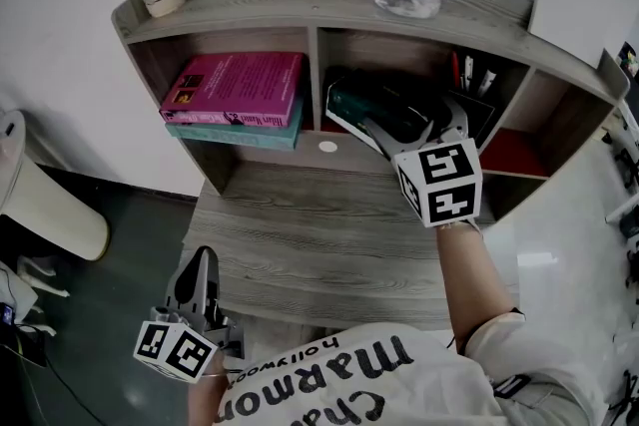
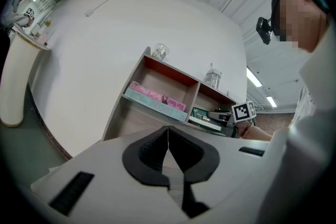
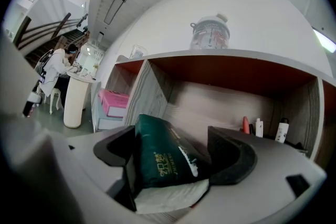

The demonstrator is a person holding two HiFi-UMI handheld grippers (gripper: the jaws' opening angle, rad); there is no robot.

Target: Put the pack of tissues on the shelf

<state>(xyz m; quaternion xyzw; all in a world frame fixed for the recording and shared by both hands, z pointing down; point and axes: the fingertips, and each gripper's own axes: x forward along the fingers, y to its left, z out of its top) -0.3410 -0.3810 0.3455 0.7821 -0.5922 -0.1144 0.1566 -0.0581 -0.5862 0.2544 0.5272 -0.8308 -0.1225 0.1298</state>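
Snugly between right hand-held gripper (image 3: 176, 141) jaws, pack of tissues (image 3: 163, 162).

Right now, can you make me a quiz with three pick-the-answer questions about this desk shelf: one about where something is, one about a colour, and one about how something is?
1. Where on the shelf is the pack of tissues?
A on top
B in the middle compartment
C underneath it

2. What colour is the upper book in the left compartment?
A yellow
B black
C pink

3. How do the jaws of the left gripper stand?
A together, nothing between
B wide apart
C gripping a ball

Answers:
1 B, the green pack shows inside the middle opening.
2 C, the pink book lies on a teal one.
3 A, its view shows the two pads meeting with nothing between them.
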